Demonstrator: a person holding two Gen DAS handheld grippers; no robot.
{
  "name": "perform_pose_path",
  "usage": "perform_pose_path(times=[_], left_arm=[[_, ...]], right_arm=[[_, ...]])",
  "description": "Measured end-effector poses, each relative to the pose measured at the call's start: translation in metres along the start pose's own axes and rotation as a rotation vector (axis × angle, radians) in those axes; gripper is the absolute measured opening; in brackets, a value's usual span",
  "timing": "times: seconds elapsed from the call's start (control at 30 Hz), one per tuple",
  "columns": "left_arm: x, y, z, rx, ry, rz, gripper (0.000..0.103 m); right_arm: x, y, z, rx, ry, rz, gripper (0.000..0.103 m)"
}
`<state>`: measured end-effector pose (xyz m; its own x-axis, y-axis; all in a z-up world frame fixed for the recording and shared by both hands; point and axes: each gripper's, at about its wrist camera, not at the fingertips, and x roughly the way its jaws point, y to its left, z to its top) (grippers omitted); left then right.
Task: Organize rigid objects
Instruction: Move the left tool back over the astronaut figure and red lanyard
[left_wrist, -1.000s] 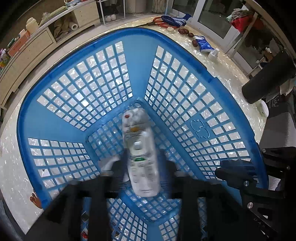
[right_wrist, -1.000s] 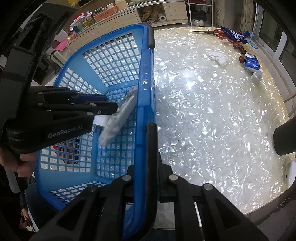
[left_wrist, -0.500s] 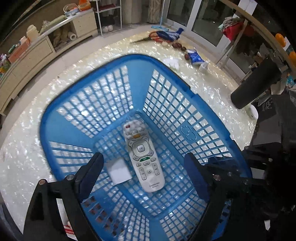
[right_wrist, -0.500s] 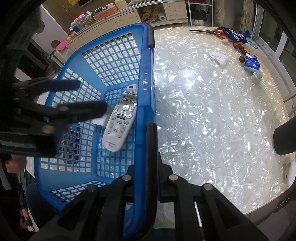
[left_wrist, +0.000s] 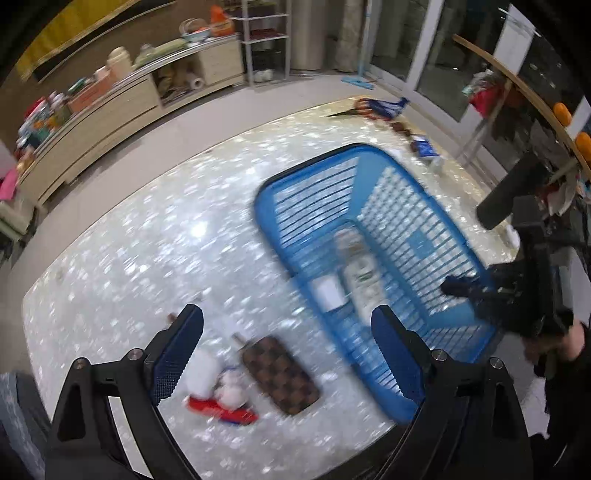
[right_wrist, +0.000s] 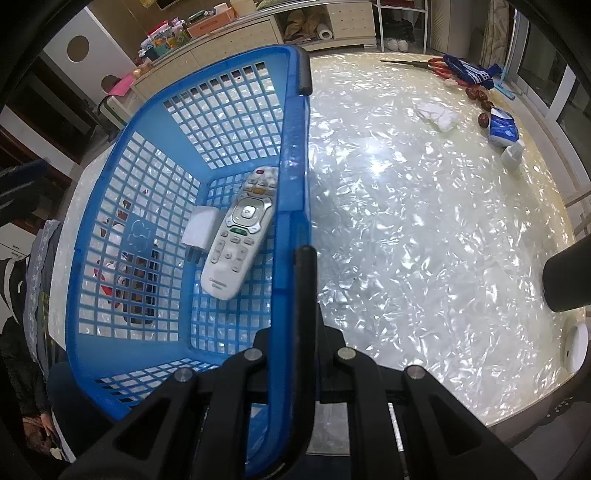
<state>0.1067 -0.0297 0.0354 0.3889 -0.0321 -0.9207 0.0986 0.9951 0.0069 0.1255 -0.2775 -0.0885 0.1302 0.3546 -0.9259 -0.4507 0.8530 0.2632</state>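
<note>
Left gripper (left_wrist: 288, 349): fingers spread wide, nothing between them; the jaws have just been opening. It hangs above the table (left_wrist: 155, 258) near its near edge, beside the basket and outside it.

Below and between its fingers, on the table near the near edge, lies a brown checkered case (left_wrist: 280, 374). Just beside it, toward the left, sit a white rounded item (left_wrist: 201, 373) and a red-and-blue item (left_wrist: 221, 408); motion blur prevents closer identification.

Right gripper (right_wrist: 295, 295): fingers drawn narrow and clamped on the near rim of the blue basket (right_wrist: 110, 229), at its right-hand wall. A black handle segment rises along the rim just above the grip.

Inside the basket, on its floor, the white remote control (right_wrist: 236, 236) lies face up, buttons visible, its long axis running away from the near wall and leaning toward the right-hand wall. A small white adapter (right_wrist: 201, 230) lies touching its left side. Both are blurred in the left wrist view but sit on the same floor area.

Far edge of the table, right-hand corner: red-handled scissors (right_wrist: 424, 64), a blue patterned cloth item (right_wrist: 469, 74), several dark brown round items (right_wrist: 480, 101), a crumpled white tissue (right_wrist: 437, 114), a blue tissue packet (right_wrist: 502, 127) and a small white container (right_wrist: 513, 155), well apart from the basket.
</note>
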Motion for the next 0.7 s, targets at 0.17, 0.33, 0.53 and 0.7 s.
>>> perform_pose_path(times=[0.17,0.33,0.53,0.7], left_arm=[[-0.010,0.046,-0.029,-0.074,0.005,0.043,0.094],[0.011,0.076,-0.060,-0.157,0.079,0.059,0.094],[0.050,0.075,-0.093,-0.207,0.144,0.030,0.094],[0.079,0.067,-0.105,-0.164,0.174,0.060,0.094]], right_arm=[[0.000,0.000,0.000,0.004,0.001,0.002,0.009],[0.002,-0.002,0.000,0.003,0.006,-0.005,0.009],[0.004,-0.001,0.000,0.003,0.012,-0.008,0.009],[0.003,0.002,-0.001,-0.007,0.018,-0.015,0.009]])
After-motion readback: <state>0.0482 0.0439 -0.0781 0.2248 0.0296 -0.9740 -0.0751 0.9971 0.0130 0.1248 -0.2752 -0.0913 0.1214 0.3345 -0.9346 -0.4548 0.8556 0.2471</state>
